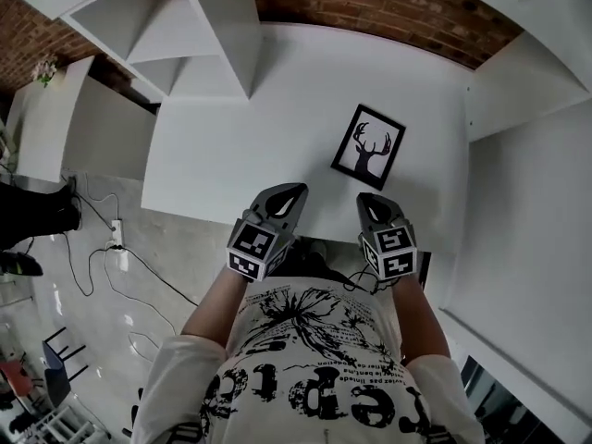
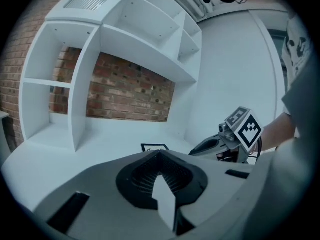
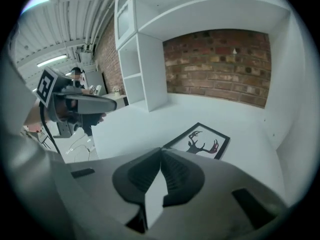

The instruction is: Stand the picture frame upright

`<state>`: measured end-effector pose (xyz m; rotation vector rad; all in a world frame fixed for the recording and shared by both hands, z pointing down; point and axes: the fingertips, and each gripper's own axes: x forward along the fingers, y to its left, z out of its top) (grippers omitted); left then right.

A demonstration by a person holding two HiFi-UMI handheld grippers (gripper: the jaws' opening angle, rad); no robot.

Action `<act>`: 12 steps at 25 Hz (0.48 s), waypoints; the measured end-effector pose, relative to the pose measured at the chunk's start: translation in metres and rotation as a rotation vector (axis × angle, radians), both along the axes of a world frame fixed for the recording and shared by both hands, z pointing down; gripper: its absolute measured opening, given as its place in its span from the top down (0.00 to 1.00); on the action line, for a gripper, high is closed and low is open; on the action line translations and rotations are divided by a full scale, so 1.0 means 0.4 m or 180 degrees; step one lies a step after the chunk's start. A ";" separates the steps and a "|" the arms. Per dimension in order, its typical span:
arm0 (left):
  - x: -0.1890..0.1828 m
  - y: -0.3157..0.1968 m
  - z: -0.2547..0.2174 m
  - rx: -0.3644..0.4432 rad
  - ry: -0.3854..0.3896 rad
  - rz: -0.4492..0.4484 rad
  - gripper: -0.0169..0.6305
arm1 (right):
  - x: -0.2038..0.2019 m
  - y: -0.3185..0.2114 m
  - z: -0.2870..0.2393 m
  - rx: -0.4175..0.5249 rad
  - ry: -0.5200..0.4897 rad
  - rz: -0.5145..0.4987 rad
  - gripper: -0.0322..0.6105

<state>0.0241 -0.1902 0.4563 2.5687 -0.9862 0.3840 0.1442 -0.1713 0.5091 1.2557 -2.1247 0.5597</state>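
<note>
1. Two tools are held side by side over the near edge of the desk, just in front of the person's printed shirt; each carries a marker cube at its rear and points away from the person, toward the back of the desk.
2. The left tool has its jaws closed tip to tip; its own view shows the ribbed pads meeting with nothing between them.
3. The right tool is closed in the same way; in its own view the pads meet in a thin line and grip nothing.
4. The frame lies flat on the desk, face up; it has a black border and a white sheet with a black stag's head and antlers; it sits askew to the desk edge, beyond the right tool and apart from it; neither tool touches it.
5. In the right gripper view the frame shows just above the closed tips; in the left gripper view only a small part of it shows over the tool's body.
6. White shelves rise at the desk's far left; a brick wall runs behind.
7. Left of the desk, cables trail over the grey floor.
</note>
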 end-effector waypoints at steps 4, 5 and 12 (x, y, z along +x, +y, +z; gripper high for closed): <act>0.005 -0.045 0.050 -0.0095 -0.0017 0.0095 0.95 | 0.016 -0.058 0.075 -0.0181 0.0339 -0.0074 0.92; 0.006 -0.053 0.061 -0.0108 -0.0016 0.0116 0.95 | 0.019 -0.071 0.094 -0.0239 0.0407 -0.0092 0.87; 0.002 -0.079 0.121 -0.0243 -0.0052 0.0242 0.95 | 0.017 -0.144 0.189 -0.0495 0.0999 -0.0592 0.77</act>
